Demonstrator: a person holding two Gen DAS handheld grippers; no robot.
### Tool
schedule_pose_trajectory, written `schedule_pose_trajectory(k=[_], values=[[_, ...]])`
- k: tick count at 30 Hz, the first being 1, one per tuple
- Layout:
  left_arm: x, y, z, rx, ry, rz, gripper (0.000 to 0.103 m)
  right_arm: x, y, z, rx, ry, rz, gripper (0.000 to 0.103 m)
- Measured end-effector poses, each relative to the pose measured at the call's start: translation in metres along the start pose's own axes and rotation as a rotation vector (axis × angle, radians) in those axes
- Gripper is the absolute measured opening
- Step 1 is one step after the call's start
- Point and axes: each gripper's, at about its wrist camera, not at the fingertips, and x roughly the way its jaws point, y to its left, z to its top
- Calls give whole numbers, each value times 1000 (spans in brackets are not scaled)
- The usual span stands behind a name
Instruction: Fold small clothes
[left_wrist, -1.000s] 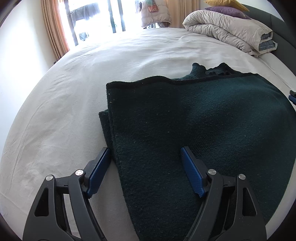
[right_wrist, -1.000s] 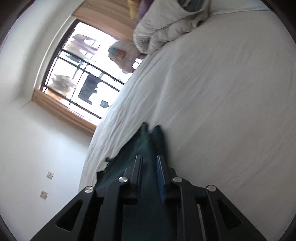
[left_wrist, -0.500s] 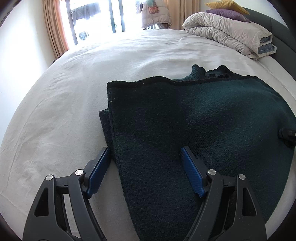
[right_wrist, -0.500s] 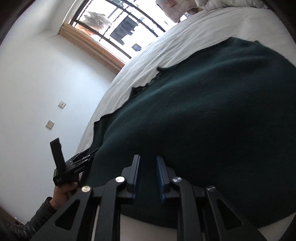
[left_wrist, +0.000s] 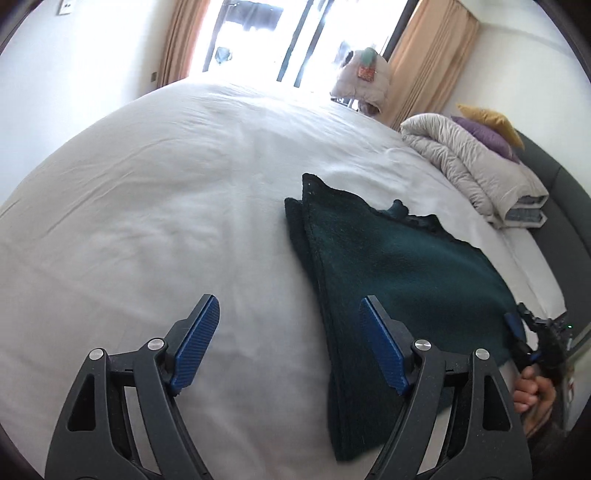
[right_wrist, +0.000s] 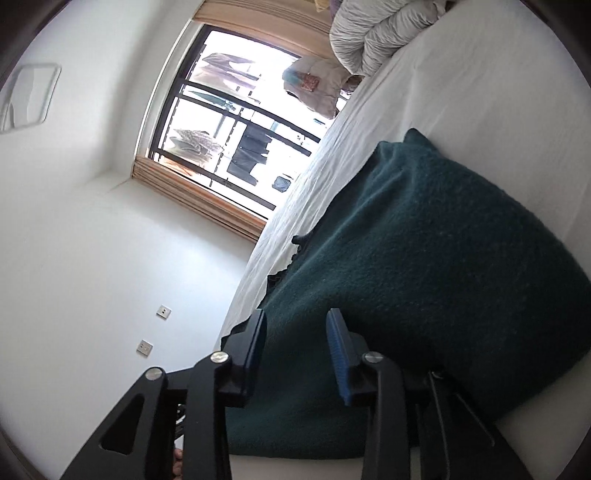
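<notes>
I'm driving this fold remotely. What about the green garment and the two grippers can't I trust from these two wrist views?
- Dark green garment: its near end is cut off behind the left gripper in the left wrist view; what kind of garment it is cannot be told.
- Under-layers: only edges show.
- Right gripper: jaws just opened and stand apart; whether the pads touch the cloth is unclear in the right wrist view.
- Folded duvet: cropped in the right wrist view.

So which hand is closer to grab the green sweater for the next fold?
Probably the right. The right gripper, whose jaws have just been opening, sits over the green sweater at its near edge. The left gripper is open, mostly over the white bed sheet beside it.
</notes>
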Motion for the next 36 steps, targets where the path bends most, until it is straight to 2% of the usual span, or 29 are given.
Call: schedule_pose_trajectory(k=[3, 8, 13, 16, 22, 25, 28, 29, 30, 32, 34, 36], values=[[-16, 3, -17, -90, 26, -44, 78, 1, 4, -1, -18, 8, -11, 43], [-33, 9, -59, -337, 21, -162, 78, -2, -1, -3, 16, -10, 36, 42], [-24, 0, -64, -362, 32, -187, 81, -4, -3, -4, 19, -15, 49, 42], [-15, -3, -68, -457, 26, -209, 81, -5, -3, -5, 21, -18, 58, 42], [-24, -26, -89, -557, -18, -181, 81, -6, -3, -6, 22, -18, 67, 42], [-29, -35, -101, -571, -39, -190, 80, -7, -2, -6, 24, -20, 75, 42], [-25, -36, -103, -627, -62, -228, 80, -6, -2, -7, 23, -20, 73, 42], [-20, -33, -101, -658, -63, -252, 76, -6, -2, -7, 23, -19, 73, 42], [-16, -30, -100, -689, -62, -271, 67, -6, -2, -7, 23, -19, 73, 42], [-5, -21, -94, -768, -56, -303, 57, -6, -1, -7, 22, -18, 74, 42], [5, -13, -91, -824, -65, -367, 49, -6, -1, -7, 22, -18, 74, 42], [16, -8, -85, -835, -65, -362, 35, -6, -1, -7, 21, -17, 73, 42]])
